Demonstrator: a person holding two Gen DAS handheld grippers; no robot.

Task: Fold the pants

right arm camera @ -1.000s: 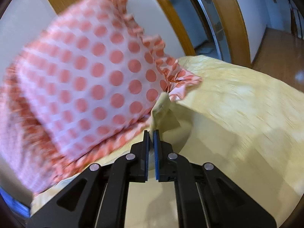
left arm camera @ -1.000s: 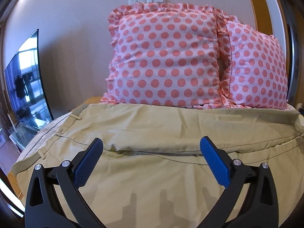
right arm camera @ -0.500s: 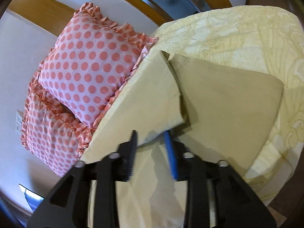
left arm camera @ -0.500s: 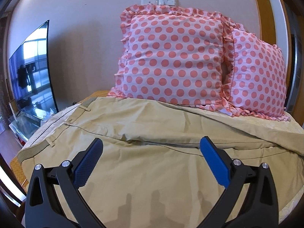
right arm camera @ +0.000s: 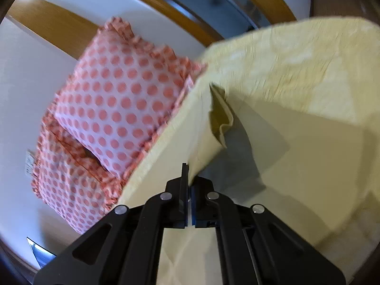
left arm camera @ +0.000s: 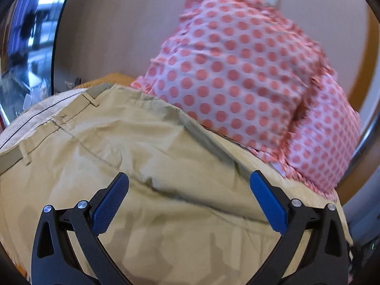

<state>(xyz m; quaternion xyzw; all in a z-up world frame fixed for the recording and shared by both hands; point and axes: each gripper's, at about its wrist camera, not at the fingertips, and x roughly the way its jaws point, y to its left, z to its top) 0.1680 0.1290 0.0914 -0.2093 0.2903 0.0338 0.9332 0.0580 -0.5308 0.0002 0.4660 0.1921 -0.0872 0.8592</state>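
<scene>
Khaki pants [left arm camera: 147, 156] lie spread on the bed, waistband with belt loops at the left of the left wrist view. My left gripper [left arm camera: 190, 197] is open and empty, just above the upper legs of the pants. My right gripper [right arm camera: 188, 178] is shut on the hem end of a pant leg [right arm camera: 209, 133] and holds it lifted off the bed, the cloth hanging in a fold above the fingers.
Two pink polka-dot pillows [left arm camera: 237, 83] lean on the wall behind the pants; they also show in the right wrist view [right arm camera: 118, 109]. A cream bedspread [right arm camera: 296, 57] covers the bed. A TV screen [left arm camera: 28, 47] stands at the left.
My right gripper, shut on cloth 1 s ago and part open half a second ago, is now shut on the leg hem and lifting it. My left gripper has tilted and swung left, still open.
</scene>
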